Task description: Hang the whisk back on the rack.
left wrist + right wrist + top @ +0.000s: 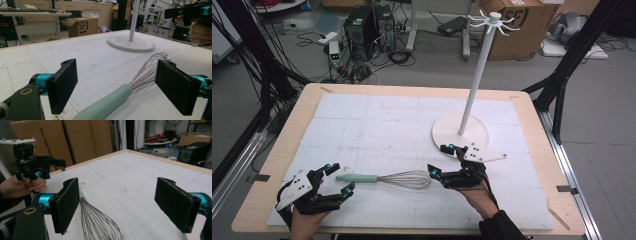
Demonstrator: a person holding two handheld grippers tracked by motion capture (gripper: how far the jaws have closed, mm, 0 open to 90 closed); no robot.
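**Whisk lies between two open grippers**

The whisk (387,178) lies flat on the white gridded mat (377,125), in the near part of the table (312,90). Its handle, smooth, round and pale green, points to the left gripper (339,177), whose jaws are spread wide on both sides of the handle end without touching it. The wire head, made of thin shiny loops in a balloon shape, points to the right gripper (441,161). This gripper is spread too, and nothing is pinched between its flat black pads (66,202), which look rough. Behind the whisk stands a white stand (460,131) with a round base and a thin pole.
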